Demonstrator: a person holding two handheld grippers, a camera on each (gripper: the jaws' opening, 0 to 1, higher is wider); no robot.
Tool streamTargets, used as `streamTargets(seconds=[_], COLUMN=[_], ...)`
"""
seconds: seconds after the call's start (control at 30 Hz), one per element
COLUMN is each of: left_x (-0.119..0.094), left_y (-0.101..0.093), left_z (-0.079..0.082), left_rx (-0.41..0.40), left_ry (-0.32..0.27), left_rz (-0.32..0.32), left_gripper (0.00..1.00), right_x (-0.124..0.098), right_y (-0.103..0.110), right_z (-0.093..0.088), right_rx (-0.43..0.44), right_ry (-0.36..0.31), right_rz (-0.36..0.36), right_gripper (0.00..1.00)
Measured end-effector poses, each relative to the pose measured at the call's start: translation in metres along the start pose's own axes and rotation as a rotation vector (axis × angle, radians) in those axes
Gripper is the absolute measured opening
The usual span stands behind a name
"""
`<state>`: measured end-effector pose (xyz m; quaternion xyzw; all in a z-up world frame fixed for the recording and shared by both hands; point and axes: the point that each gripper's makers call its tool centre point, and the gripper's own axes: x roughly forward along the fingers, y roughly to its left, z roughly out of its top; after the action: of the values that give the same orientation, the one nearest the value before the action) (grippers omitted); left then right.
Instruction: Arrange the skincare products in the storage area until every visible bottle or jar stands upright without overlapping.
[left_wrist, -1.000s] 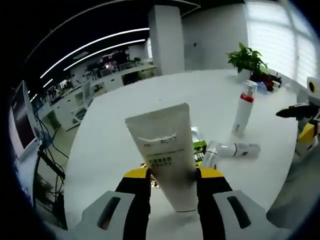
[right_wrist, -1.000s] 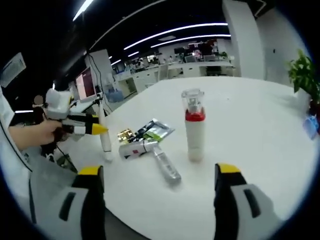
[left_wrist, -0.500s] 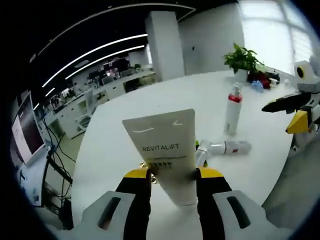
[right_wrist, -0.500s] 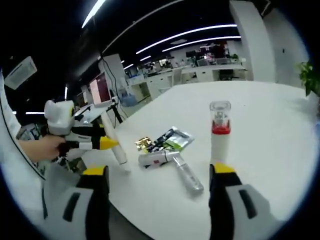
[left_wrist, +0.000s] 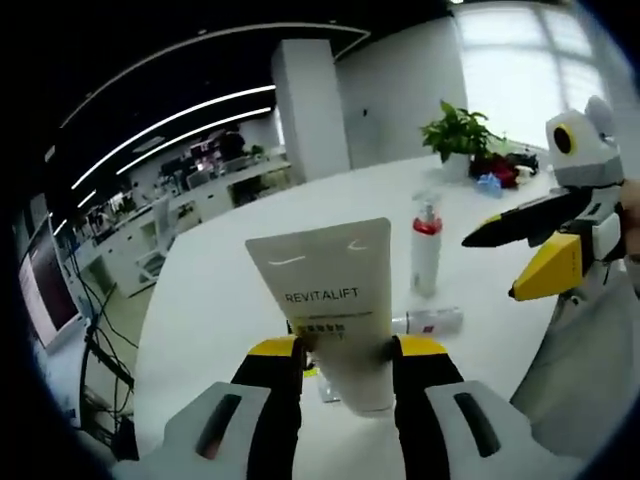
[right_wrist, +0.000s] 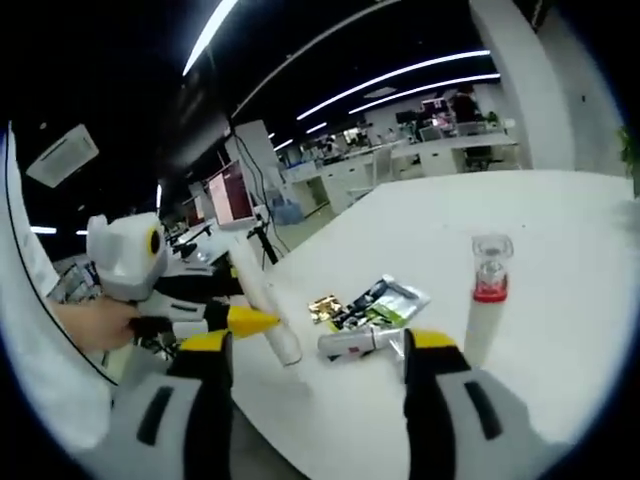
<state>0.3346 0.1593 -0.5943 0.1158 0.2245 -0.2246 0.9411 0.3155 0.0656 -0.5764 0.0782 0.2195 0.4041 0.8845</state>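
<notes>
My left gripper (left_wrist: 345, 350) is shut on a white REVITALIFT tube (left_wrist: 325, 290), held cap down above the white table (left_wrist: 230, 290). In the right gripper view the tube (right_wrist: 275, 335) tilts in the left gripper (right_wrist: 245, 305) near the table's edge. A white bottle with a red band (left_wrist: 426, 247) stands upright, with a small white bottle (left_wrist: 430, 321) lying beside it. My right gripper (right_wrist: 315, 350) stands open with nothing in it, in front of the lying bottle (right_wrist: 355, 342) and the upright bottle (right_wrist: 485, 300). It enters the left gripper view from the right (left_wrist: 492, 267).
Green sachets (right_wrist: 380, 300) and a small gold packet (right_wrist: 325, 305) lie flat behind the lying bottle. A potted plant (left_wrist: 458, 130) and small red and blue items stand at the table's far side. Office desks and monitors lie beyond. A hand (right_wrist: 95, 325) holds the left gripper.
The tube has left the table and now tilts in the left gripper. The right gripper has come closer to the left one and to the bottles.
</notes>
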Motion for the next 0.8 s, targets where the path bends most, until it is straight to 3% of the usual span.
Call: streamTargets(seconds=[0.37,0.8], left_x=[0.002,-0.002], left_y=[-0.023,-0.043], left_z=[0.013,0.028], left_rx=[0.017,0.072], left_ry=[-0.016,-0.04], left_rz=[-0.054,-0.089], left_gripper=[0.32,0.32], right_x=[0.012,0.028], right_y=[0.029,0.045], right_z=[0.028,0.031], right_rx=[-0.012,-0.02], right_ry=[-0.055,-0.043], right_rz=[0.08,0.118], right_gripper=[0.57,0.44])
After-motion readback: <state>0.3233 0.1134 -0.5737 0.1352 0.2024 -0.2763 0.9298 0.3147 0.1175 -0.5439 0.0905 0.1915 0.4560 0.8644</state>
